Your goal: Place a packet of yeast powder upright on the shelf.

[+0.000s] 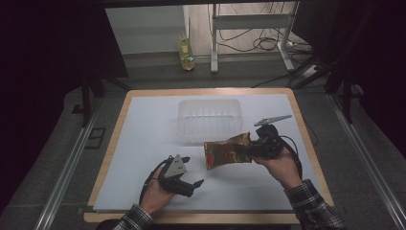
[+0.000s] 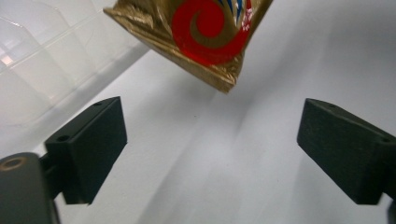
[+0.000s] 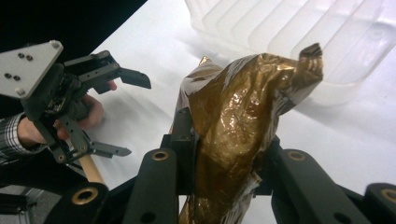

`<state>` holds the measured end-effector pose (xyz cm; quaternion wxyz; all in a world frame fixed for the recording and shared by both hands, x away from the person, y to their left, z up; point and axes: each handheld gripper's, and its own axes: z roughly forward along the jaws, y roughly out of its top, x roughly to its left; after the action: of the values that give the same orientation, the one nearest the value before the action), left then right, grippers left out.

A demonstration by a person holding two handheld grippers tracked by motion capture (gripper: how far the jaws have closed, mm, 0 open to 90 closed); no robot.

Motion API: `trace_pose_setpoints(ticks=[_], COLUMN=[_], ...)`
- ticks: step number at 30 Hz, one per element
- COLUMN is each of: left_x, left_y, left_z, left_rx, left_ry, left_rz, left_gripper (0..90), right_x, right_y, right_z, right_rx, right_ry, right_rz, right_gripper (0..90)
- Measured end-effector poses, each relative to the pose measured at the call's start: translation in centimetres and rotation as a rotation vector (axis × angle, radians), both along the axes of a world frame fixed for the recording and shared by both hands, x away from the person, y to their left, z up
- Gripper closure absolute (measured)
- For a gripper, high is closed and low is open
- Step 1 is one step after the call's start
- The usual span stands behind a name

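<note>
While the right gripper (image 1: 249,151) clamps a gold packet (image 1: 225,151), left gripper (image 1: 189,178) jaws gape over white table (image 1: 143,143)

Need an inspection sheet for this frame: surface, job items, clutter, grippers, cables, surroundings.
Surface: white sheet on a wooden table.
Job's things: gold snack bag, lifted off the sheet; clear plastic bin behind it.
Clutter: nothing seen.
Grippers: right gripper shut on the bag; left gripper open, holding nothing, low over the sheet.
Cables: black cable trailing from the right gripper; cables on the floor.
Surroundings: bottle on the floor, metal frame.
</note>
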<state>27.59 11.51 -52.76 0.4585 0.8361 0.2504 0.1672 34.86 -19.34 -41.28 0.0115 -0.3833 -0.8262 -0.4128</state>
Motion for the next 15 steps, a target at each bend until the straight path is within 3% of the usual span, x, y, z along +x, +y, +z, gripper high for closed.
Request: trace_pose_setpoints(ticks=[5,15], left_x=[0.1,0.0], left_y=[0.1,0.1], left_z=[0.0,0.0], left_rx=[-0.039,-0.025], left_ry=[0.016,-0.001], left_rz=[-0.022,-0.015], left_gripper=[2.1,1.7], right_x=[0.4,1.6], right_y=[-0.2,-0.4], right_z=[0.7,2.0], right_rx=[-0.002,0.015], right_ry=[-0.006,-0.007], right_rz=[-0.015,-0.049], right_gripper=[69.6,69.5])
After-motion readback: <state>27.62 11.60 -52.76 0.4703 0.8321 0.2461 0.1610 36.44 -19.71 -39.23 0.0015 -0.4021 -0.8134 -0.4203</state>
